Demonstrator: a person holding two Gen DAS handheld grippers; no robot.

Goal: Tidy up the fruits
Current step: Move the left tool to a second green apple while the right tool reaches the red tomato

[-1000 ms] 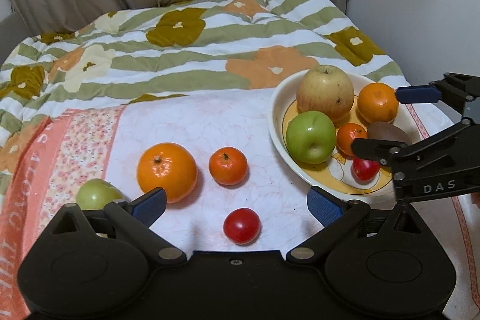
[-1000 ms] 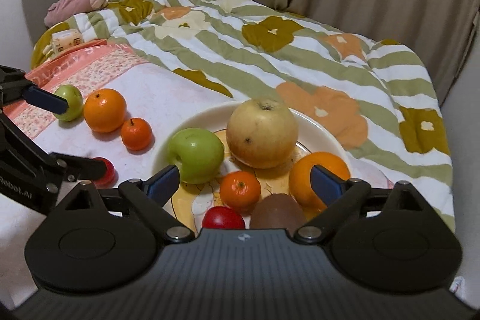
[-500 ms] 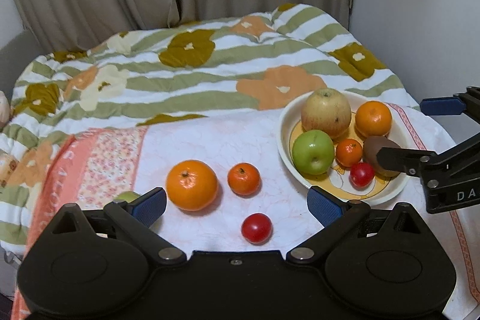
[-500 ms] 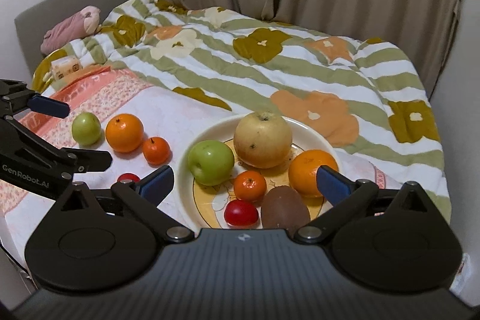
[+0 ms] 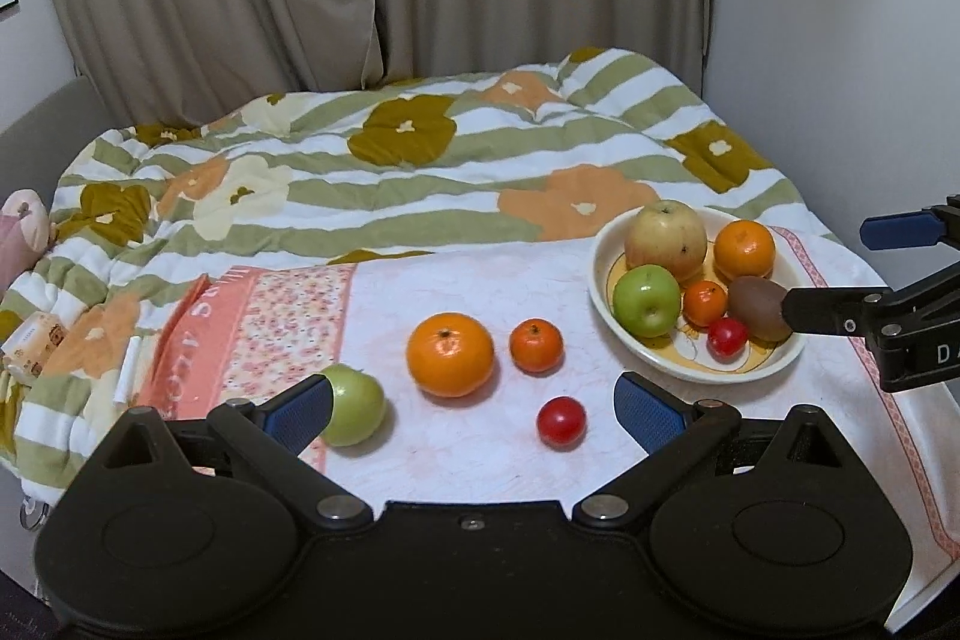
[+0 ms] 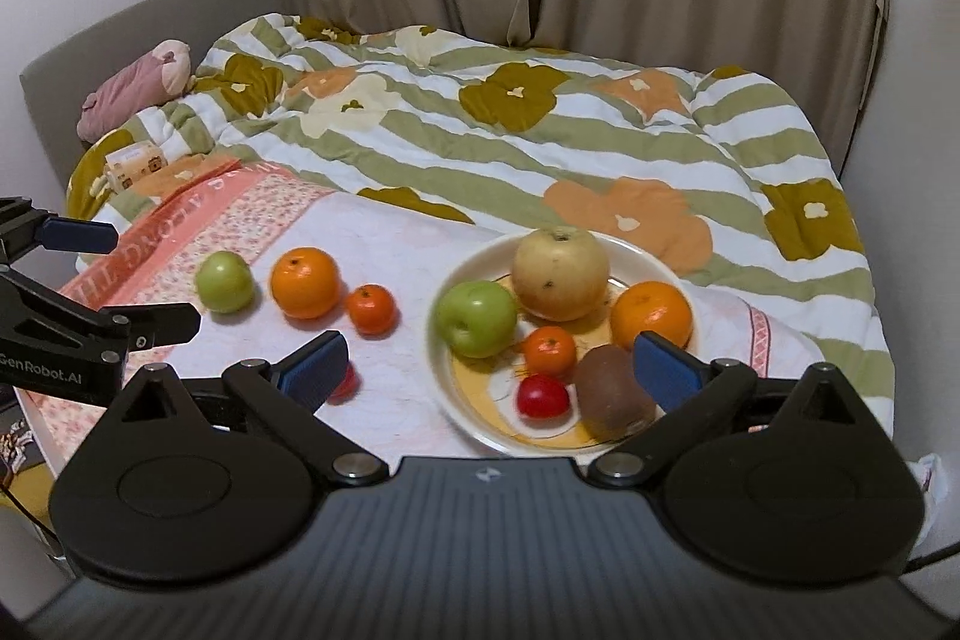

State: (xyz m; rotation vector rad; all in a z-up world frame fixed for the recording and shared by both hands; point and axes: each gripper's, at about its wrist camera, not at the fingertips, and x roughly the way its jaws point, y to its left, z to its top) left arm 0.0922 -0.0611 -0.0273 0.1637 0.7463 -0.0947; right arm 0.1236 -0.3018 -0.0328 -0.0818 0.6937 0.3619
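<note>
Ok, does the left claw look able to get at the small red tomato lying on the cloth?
Probably yes. The left claw is open, and the tomato lies on the cloth just ahead between its fingers, apart from the mandarin and orange.

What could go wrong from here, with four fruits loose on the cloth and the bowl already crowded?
The bowl already holds six fruits, so an added orange may roll out. It also sits near the bed's edge, where a nudge could tip it. The small red fruit and the other loose round fruits could roll on the soft bedding when touched.

Black tool [image 5: 474, 415], blue pads [image 5: 299, 412], silver screws.
</note>
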